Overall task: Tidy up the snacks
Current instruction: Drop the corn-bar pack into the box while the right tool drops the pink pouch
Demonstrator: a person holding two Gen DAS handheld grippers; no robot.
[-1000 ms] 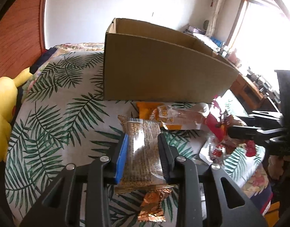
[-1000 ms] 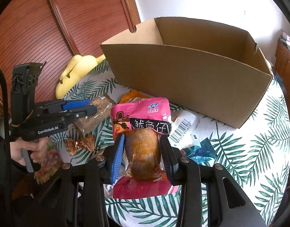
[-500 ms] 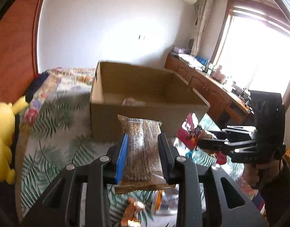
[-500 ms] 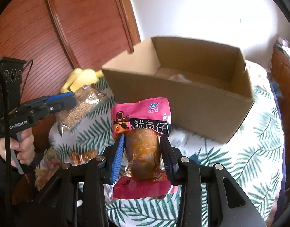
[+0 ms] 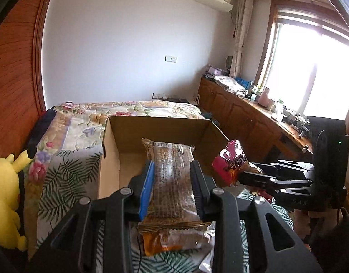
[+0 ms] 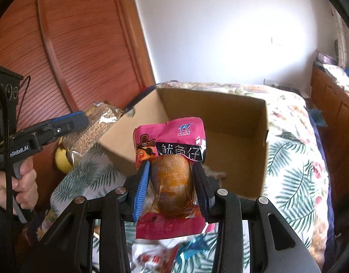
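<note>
Just beyond both my fingers lies the open brown cardboard box (image 5: 165,134); left gripper (image 5: 172,182) clamps the long clear-wrapped seed bar (image 5: 172,177), right gripper (image 6: 172,182) the pink squid pouch (image 6: 172,141), both pointing lengthwise boxward.

Your daylight comes from the window (image 5: 315,72) at the right of the left wrist view, and it blows out to pure white there. It washes the white wall (image 6: 231,34) into a bright patch in the right wrist view. Both fisheye pictures bend straight lines and go black at the corners. The cardboard box (image 6: 220,118) looks slightly soft, and the wrappers at your bottom edge are smeared.
</note>
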